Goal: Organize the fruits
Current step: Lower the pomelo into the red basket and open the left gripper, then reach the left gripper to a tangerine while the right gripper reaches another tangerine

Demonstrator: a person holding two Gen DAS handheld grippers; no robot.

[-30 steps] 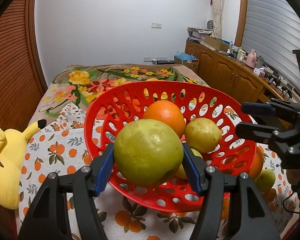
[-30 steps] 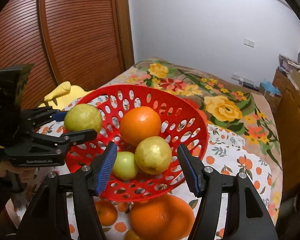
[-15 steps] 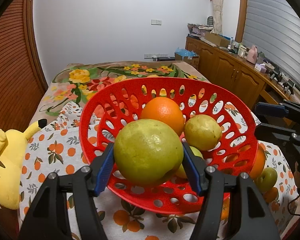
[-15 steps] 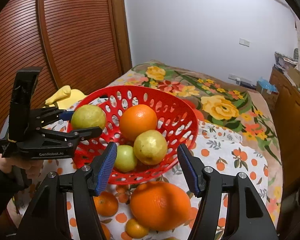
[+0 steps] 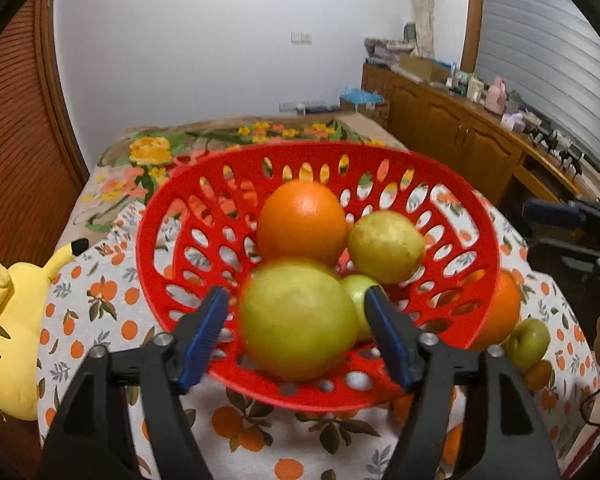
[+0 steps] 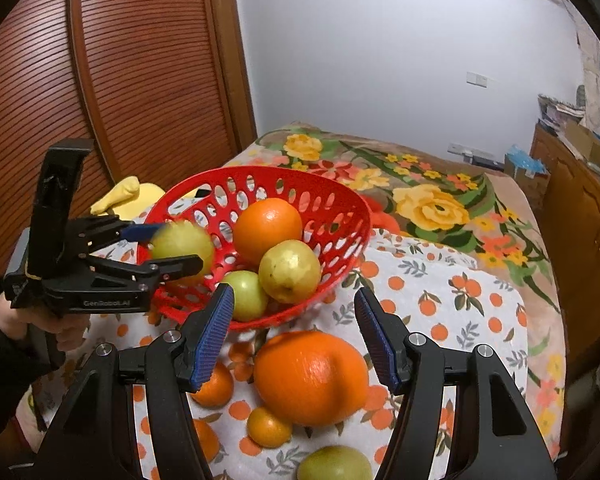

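Note:
A red perforated basket stands on the orange-print cloth and holds an orange, a yellow pear and a small green fruit. My left gripper has its jaws apart, with small gaps to a big green-yellow fruit that looks blurred over the basket's near rim. My right gripper is open and empty above a big orange lying on the cloth.
Small oranges and a green fruit lie on the cloth in front of the basket. Another green fruit lies right of the basket. A yellow plush toy sits at the left. Wooden cabinets stand at the right.
My left gripper's jaws have opened off the big green-yellow fruit, which now sits lower over the basket. My right gripper has drawn back and down over the big orange.

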